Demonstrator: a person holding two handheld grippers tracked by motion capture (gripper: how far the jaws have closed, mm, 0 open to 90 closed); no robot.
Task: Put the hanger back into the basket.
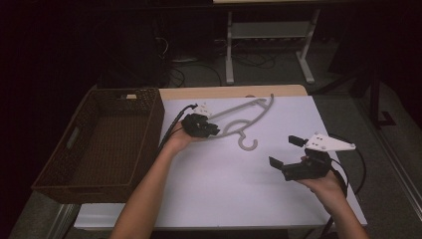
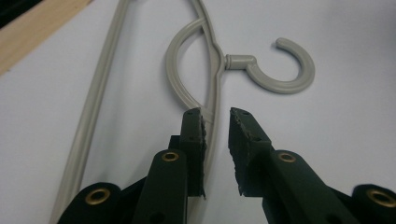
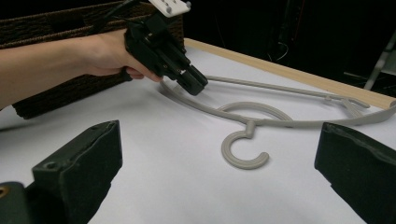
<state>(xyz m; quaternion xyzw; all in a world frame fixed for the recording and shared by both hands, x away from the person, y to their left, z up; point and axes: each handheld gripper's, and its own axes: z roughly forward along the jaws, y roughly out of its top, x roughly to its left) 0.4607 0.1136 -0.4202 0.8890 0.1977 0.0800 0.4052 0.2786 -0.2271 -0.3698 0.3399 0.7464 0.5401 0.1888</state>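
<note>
the grey plastic hanger [image 1: 242, 115] lies flat on the white table top [image 1: 224, 194], toward the far middle of it, just right of the brown woven basket [image 1: 102, 144] that sits at the table's left edge. the left gripper [image 1: 205, 128] is right at the hanger's near-left shoulder arm: in the left gripper view its jaws stand a little apart with that thin arm [image 2: 211, 135] running up between them, close against the left jaw pad, so it looks poised around the plastic and not yet clamped on it. from that gripper the hanger's body stretches away up and to the right toward the table's far edge, which is its long axis, a diagonal from near-left to far-right. the hook [image 1: 247, 143] comes off the middle of the body and points back toward the person, its open curl facing roughly left-upward in the high view. the right gripper [image 1: 287, 152] hovers well apart, over the near-right of the table, jaws spread wide and empty, with the hook [image 3: 243, 148] lying ahead between them. the left hand is clearly the nearer one, and i'd guess closing on that arm is the move in hand.
</note>
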